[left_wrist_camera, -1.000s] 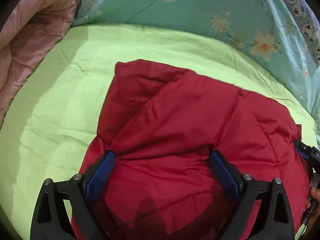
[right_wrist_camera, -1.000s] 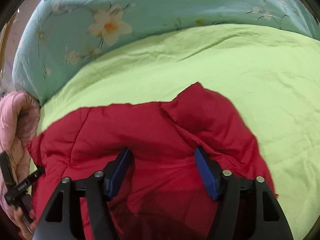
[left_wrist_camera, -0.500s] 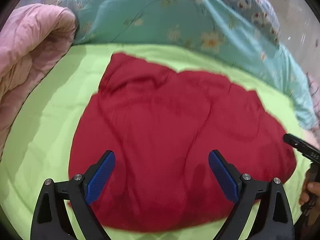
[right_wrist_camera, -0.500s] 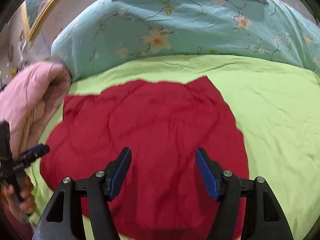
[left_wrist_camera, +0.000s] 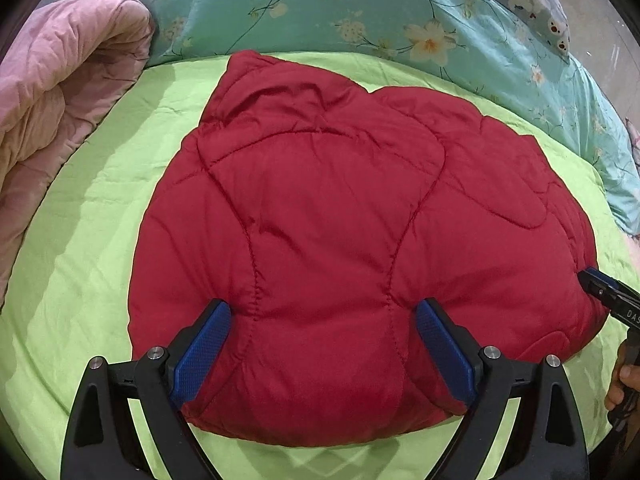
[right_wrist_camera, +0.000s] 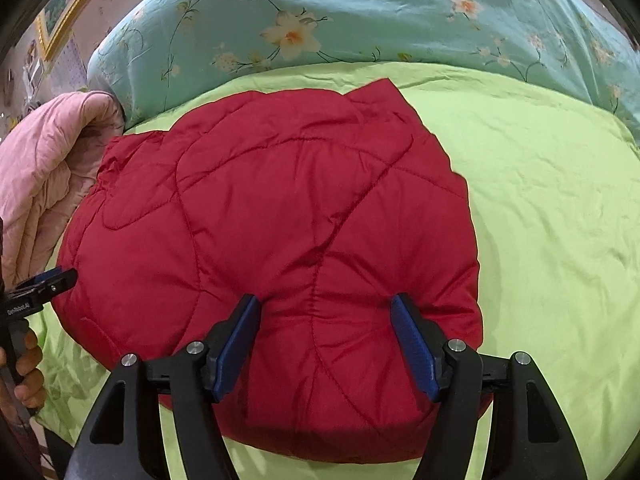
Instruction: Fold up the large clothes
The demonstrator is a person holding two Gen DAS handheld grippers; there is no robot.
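Now your left tongs (left_wrist_camera: 324, 344) and right tongs (right_wrist_camera: 326, 340) hang spread over the folded red jacket (left_wrist_camera: 340, 220) on the bed (left_wrist_camera: 80, 240).

hidden: underside of the puffy red quilted garment (left_wrist_camera: 352, 240) | cut off: rolled pink quilt (left_wrist_camera: 60, 120) left of it | layers: perhaps folded, unclear

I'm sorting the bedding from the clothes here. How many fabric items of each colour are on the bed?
Red: 1, the quilted red garment, folded on the sheet
Green: 1, the green sheet under it
Pink: 1, the pink quilt bunched at one side
Teal floral: 1, the teal floral cover at the back
Total: 4
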